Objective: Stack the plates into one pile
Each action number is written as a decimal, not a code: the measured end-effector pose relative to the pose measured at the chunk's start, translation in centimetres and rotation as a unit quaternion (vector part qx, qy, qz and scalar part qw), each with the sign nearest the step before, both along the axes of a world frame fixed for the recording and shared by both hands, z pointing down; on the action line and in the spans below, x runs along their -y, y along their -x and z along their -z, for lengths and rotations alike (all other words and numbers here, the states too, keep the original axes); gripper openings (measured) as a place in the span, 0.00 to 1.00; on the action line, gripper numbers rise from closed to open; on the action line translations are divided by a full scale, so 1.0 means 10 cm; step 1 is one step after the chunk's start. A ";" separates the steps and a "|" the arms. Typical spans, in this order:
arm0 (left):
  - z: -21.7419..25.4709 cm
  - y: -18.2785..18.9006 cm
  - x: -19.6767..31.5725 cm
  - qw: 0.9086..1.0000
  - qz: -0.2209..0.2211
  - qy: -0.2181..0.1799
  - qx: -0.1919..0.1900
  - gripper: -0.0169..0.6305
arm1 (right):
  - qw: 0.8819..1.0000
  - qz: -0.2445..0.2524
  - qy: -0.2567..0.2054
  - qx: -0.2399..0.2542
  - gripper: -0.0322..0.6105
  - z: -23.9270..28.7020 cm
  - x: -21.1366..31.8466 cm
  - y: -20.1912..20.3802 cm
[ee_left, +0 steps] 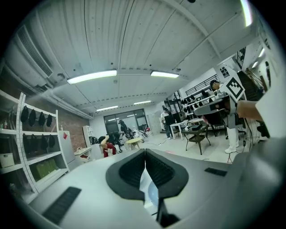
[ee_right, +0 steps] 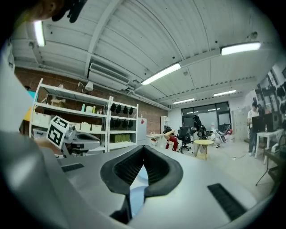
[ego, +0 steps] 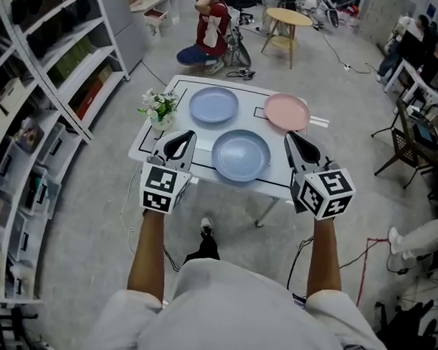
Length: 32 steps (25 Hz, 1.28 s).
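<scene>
White table (ego: 247, 98) carries three plates, none stacked yet, all lying flat and apart from each other. Near blue plate (ego: 240, 155) sits at the front edge, between the two grippers. Second blue plate (ego: 214, 104) is back left, pink plate (ego: 286, 112) back right.

Left gripper (ego: 183, 137) hovers over the table's front-left corner, just left of the near blue plate. Jaws are pressed together with nothing between them; its own view shows the pads meeting at the tips, with a sliver of blue plate visible in the gap below.

Right gripper (ego: 291, 138) is just right of the near plate, jaws likewise closed and empty, tips pointing toward the pink plate.

Small vase of white flowers (ego: 161, 108) stands at the table's left edge, beside the back blue plate.

Past the table: a person in red (ego: 211, 29) crouching on the floor, a round wooden table (ego: 288, 19), and shelving (ego: 56, 57) along the left
</scene>
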<state>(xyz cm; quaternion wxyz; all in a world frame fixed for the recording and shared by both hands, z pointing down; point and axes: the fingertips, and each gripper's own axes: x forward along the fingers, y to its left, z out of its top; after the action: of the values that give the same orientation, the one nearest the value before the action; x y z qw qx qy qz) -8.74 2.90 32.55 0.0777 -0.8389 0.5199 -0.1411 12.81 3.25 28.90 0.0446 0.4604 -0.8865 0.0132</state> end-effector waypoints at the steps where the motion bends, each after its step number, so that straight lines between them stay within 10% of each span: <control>1: -0.01 0.04 0.16 1.000 -0.001 -0.001 -0.001 0.05 | 1.000 0.002 0.003 0.011 0.07 0.00 0.15 0.04; 19: -0.31 0.74 2.68 0.998 -0.039 0.052 -0.008 0.05 | 0.998 -0.042 0.033 -0.026 0.07 -0.19 2.42 0.80; 32: -1.65 0.77 3.27 0.972 0.053 0.216 -0.077 0.06 | 0.990 0.007 0.124 -0.065 0.07 -1.07 3.19 0.83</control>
<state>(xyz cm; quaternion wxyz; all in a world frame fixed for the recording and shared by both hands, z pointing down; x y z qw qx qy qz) -16.45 -29.80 49.03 -0.1529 -0.8153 0.5256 -0.1890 4.51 -28.62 39.58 0.1591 0.4448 -0.8765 0.0923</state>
